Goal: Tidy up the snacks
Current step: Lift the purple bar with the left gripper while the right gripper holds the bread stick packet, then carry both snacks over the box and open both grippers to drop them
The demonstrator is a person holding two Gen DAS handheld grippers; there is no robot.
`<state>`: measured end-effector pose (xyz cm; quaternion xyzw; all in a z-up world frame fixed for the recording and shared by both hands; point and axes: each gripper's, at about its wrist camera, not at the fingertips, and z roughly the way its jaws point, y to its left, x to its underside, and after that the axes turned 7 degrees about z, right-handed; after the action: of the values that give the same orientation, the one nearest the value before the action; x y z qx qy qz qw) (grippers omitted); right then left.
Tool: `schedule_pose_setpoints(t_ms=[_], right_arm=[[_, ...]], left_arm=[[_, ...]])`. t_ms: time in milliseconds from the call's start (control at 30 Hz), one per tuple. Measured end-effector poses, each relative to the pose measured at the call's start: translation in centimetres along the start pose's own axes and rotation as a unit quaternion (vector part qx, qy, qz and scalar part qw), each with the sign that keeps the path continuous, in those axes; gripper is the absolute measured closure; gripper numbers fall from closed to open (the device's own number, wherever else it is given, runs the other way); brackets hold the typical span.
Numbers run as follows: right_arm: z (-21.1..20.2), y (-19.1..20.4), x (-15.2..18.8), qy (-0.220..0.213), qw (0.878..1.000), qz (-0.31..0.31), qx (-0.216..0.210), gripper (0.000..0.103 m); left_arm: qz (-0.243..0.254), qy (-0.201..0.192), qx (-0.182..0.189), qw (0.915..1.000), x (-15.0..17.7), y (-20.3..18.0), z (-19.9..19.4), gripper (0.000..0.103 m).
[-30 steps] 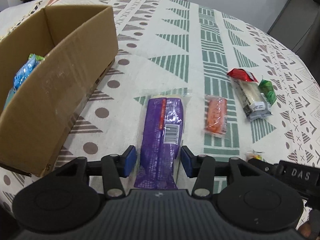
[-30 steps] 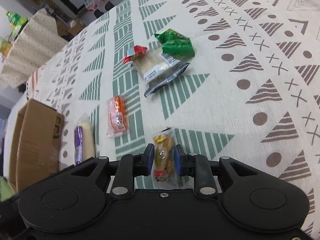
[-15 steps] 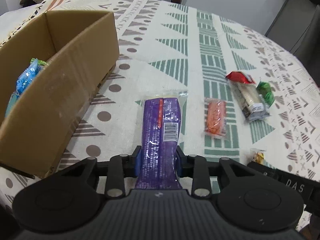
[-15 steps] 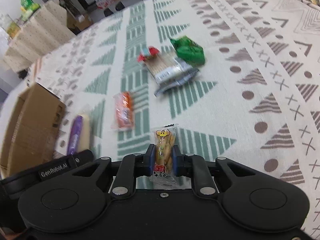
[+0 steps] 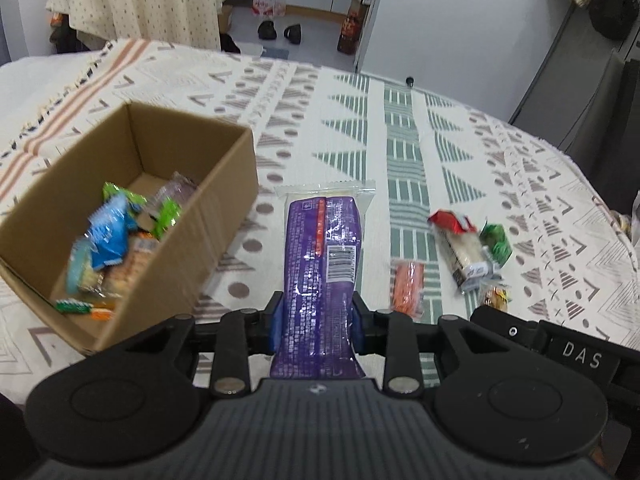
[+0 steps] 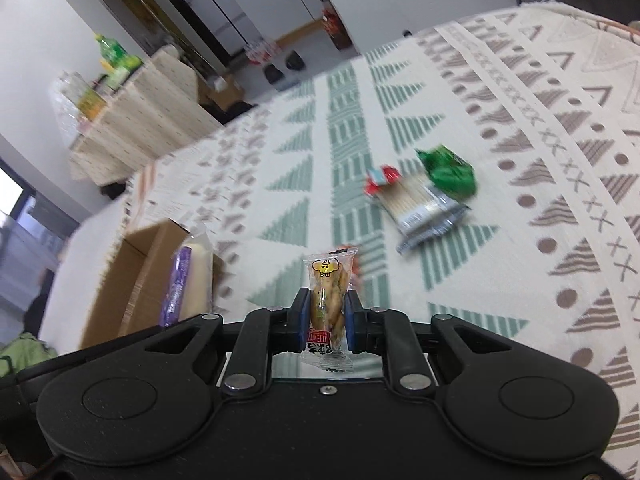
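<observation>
My left gripper (image 5: 318, 322) is shut on a long purple snack pack (image 5: 322, 256), lifted above the tablecloth just right of the open cardboard box (image 5: 224, 216), which holds several wrapped snacks (image 5: 108, 236). My right gripper (image 6: 327, 322) is shut on a small clear packet of yellow-brown snacks (image 6: 327, 300), held upright above the table. On the cloth lie an orange packet (image 5: 407, 286), a cracker pack with a red end (image 5: 460, 252) and a green packet (image 5: 495, 240). The right wrist view also shows the purple pack (image 6: 180, 280) beside the box (image 6: 132, 280).
The round table wears a patterned cloth (image 5: 400, 140). The right gripper's body (image 5: 560, 344) sits low right in the left wrist view. Behind the table are a second covered table (image 5: 140, 0), shoes on the floor (image 5: 280, 32) and a dark cabinet (image 5: 592, 72).
Both grippers closed on their snacks and rose from the table. The purple pack now hangs in the air next to the box, and the small packet is off the cloth.
</observation>
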<state>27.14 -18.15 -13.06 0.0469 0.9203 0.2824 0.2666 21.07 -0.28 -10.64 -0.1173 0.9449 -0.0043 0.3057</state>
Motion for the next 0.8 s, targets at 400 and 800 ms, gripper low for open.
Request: schedule_pose_setpoints(t_ms=[400,800], right_arm=[[-2.2,3.3,-1.3,-0.034,0.999,-0.001,-0.022,0.086],[-4.0,8.3,-2.4,-0.057,0.997,0.004,-0.047,0.086]], left_arm=[[0.007,-0.025,0.005,0.9996,-3.1,2.0,-4.5,0.072],[-0.003,-0.045,0.017,0.9988,-6.4,6.1,-7.0,0.072]])
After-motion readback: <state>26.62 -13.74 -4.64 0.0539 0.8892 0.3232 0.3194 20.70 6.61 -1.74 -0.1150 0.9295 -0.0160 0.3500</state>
